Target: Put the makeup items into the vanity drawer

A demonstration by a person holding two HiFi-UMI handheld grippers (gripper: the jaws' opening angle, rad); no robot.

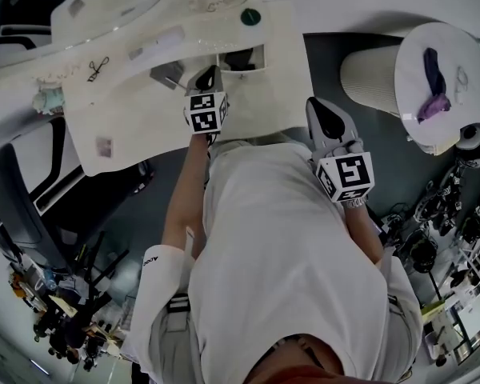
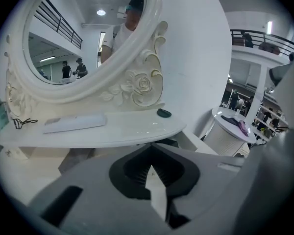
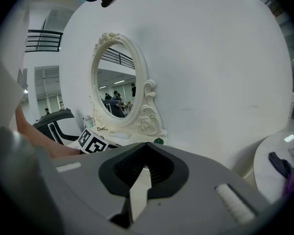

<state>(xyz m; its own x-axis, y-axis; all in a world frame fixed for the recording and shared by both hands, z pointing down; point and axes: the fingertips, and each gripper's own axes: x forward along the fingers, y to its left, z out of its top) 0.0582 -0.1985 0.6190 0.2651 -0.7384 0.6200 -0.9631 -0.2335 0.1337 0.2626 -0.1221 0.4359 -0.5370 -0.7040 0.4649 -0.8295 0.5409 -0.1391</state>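
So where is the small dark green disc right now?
In the left gripper view the dark green disc lies at the right end of the vanity shelf, beside the mirror frame and its carved base.

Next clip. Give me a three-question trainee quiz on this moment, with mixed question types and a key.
1. True or false: the left gripper holds a makeup item between its jaws.
2. In the left gripper view, what sits at the right end of the vanity shelf? A) a hairbrush B) a small dark green round item C) a comb
3. Short answer: in the right gripper view, are the jaws apart or together?
Key: 1 false, its jaws are shut with nothing in them. 2 B. 3 together, with nothing between them.
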